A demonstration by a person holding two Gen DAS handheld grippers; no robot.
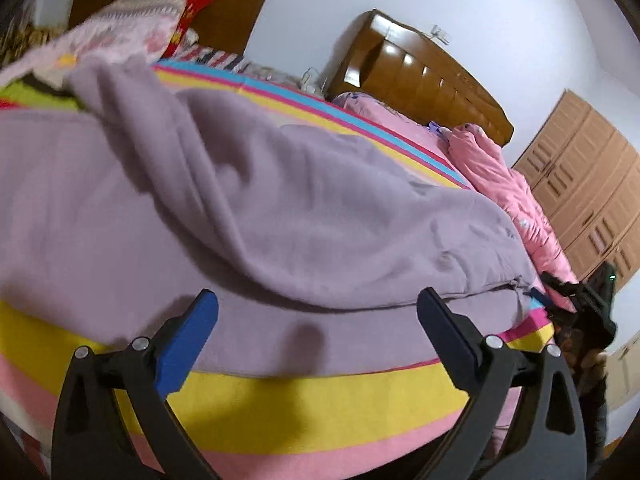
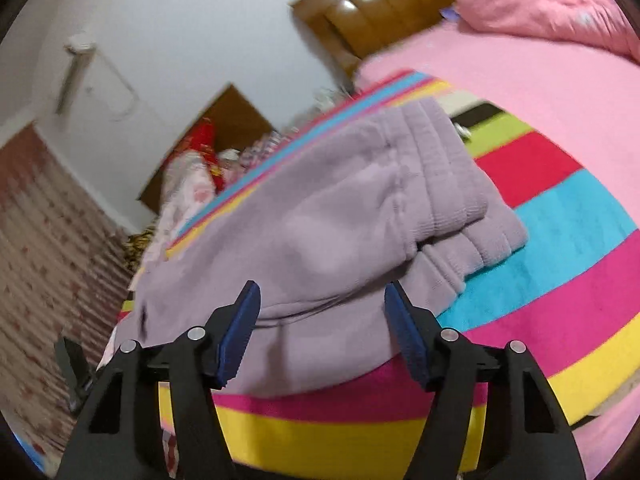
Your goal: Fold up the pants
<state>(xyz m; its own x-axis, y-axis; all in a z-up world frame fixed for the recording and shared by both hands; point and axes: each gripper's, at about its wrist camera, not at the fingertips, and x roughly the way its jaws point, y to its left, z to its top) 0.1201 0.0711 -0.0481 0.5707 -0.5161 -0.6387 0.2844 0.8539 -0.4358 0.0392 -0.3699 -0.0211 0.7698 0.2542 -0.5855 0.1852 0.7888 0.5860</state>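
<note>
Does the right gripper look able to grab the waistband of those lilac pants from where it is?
Probably yes: the right gripper is open over the pants, and nothing lies between it and the waistband.

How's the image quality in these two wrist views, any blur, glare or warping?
Left wrist view: pillows smeared at top left, glare on the wooden headboard. Right wrist view: curtain and wall streaked with blur. Both: strong fisheye bending of the striped bedspread.

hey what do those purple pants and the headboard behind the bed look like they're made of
The pants look like soft knit fleece, matte and fuzzy, with a ribbed waistband. The headboard looks like varnished brown wood: glossy, with bright highlights across its panels; whether it is solid wood or veneer can't be told.
</note>
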